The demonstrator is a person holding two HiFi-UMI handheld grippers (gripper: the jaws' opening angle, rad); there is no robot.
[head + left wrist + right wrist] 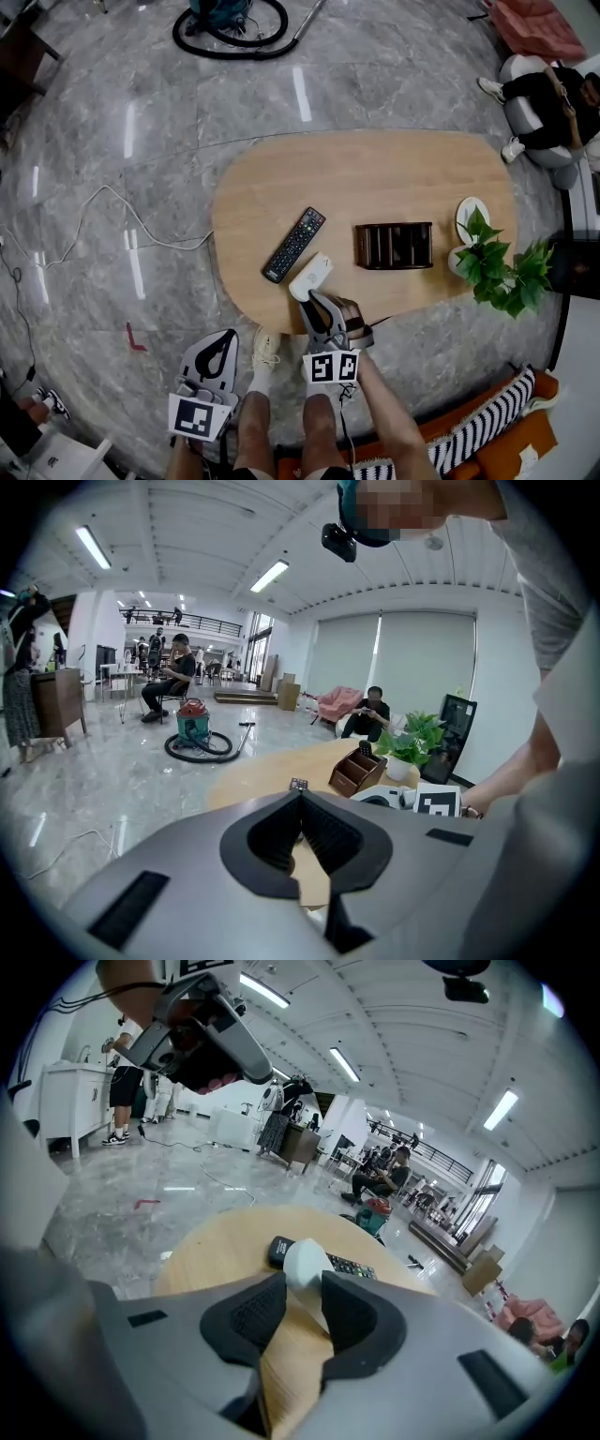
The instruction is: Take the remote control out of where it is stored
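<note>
Right forearm reaches toward 12 o'clock; right tongs slant down, apart around the white remote lying on the worktop, holder at its 3 o'clock. Left tongs hang together, empty, at 7 o'clock.

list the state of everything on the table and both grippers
holder: upright on table
black remote: flat on table, outside holder
right gripper: open
white remote: flat on table, end between right gripper's fingers
left gripper: shut, empty
</note>
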